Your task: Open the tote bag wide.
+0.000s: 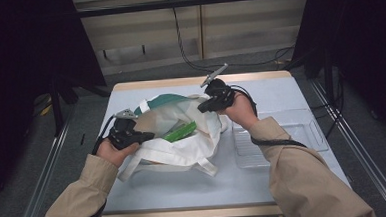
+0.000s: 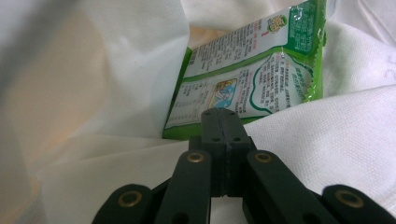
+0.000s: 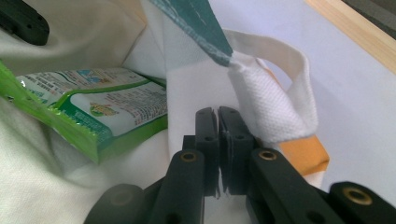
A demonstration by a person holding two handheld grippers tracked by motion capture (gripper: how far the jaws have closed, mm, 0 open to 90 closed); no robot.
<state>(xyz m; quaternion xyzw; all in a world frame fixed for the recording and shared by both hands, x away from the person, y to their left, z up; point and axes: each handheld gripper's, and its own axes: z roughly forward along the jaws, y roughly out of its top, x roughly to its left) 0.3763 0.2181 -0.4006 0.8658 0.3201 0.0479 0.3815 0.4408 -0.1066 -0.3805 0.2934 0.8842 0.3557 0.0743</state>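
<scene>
- A white cloth tote bag [image 1: 182, 139] lies slumped at the middle of the tabletop [image 1: 280, 91], its mouth pulled open toward about 12 o'clock.
- The left gripper [image 1: 145, 136] sits at the bag's 9 o'clock edge; in the left gripper view its jaws stand pressed together over the white fabric, and they seem to pinch the near rim, though the cloth between them cannot be made out.
- The right gripper [image 1: 206, 107] is at the bag's 1 o'clock edge, jaws drawn together on the cloth beside the handle loop [image 3: 280, 88].
- A green snack packet [image 1: 180, 131] lies inside the open mouth, between the two grippers, half tilted against the fabric; its printed back faces the left gripper view.
- A clear plastic tray [image 1: 316, 132] stands at 3 o'clock of the bag and looks empty.
- Judging by this, the bag is held open and the packet has not been lifted out; moving it toward the tray appears to remain.
</scene>
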